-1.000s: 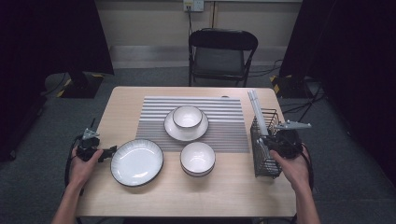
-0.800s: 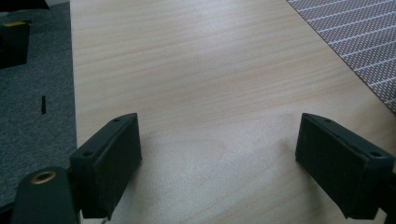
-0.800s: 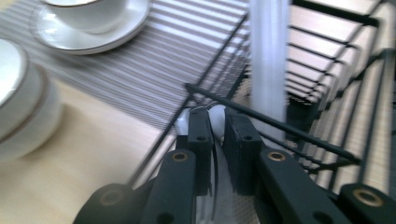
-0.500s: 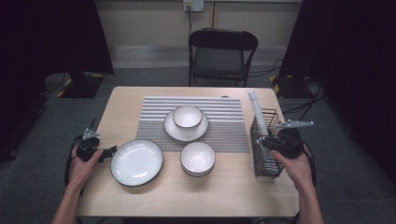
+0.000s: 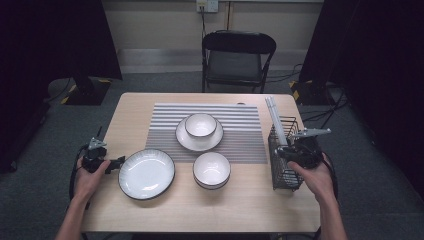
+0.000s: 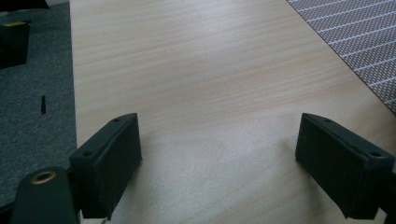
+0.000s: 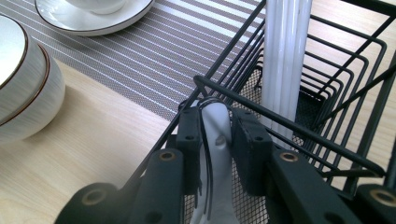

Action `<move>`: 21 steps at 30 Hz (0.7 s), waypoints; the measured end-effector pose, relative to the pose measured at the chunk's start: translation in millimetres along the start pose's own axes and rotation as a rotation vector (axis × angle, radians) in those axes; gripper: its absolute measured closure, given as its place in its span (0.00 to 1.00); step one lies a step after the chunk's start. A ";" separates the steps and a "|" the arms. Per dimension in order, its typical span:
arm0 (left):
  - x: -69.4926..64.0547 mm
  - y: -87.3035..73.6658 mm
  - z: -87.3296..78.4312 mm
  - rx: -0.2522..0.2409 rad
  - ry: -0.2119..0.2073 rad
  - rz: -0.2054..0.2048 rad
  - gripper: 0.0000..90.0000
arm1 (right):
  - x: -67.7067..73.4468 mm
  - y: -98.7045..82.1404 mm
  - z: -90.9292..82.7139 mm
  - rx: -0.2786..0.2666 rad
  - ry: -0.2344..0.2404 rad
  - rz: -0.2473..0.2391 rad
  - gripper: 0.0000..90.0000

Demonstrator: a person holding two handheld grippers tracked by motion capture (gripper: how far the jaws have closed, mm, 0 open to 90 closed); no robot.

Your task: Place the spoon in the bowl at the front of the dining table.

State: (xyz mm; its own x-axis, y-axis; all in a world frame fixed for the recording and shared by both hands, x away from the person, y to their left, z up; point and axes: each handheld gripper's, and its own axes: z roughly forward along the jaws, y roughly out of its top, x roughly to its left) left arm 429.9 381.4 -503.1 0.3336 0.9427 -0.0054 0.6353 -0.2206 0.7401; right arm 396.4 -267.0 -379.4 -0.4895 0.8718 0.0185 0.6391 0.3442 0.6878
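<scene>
White spoon [image 7: 215, 140] between right tongs [image 7: 215, 133]

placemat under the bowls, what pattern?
Grey with thin white stripes; the placemat shows best in the right gripper view.

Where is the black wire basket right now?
In the high view the black wire basket stands at the table's right edge, just right of the striped mat, with white sticks rising from it and the right gripper at its rim.

Black folding chair [image 5: 237, 60] behind wooden table [image 5: 150, 210], grey carpet floor [image 5: 45, 150], cream wall [image 5: 160, 25], dark curtains [image 5: 50, 45] either side.
</scene>
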 end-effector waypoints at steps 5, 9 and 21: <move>0.0 0.0 0.0 0.000 0.000 0.000 0.15 | -3.1 -1.8 -1.0 -0.024 0.016 0.003 0.82; 0.0 0.0 0.0 0.000 0.000 0.000 0.15 | -4.8 -2.7 -3.4 -0.036 0.022 -0.002 0.83; 0.1 0.0 0.0 0.000 0.000 0.000 0.15 | -6.8 -8.4 -12.9 -0.085 0.017 -0.016 0.95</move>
State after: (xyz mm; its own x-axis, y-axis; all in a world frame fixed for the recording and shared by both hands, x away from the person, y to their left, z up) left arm 430.0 381.4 -503.1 0.3339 0.9426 -0.0056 0.6354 -0.2207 0.7400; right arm 386.7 -280.4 -375.8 -0.5094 0.8603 0.0191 0.5792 0.3264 0.7470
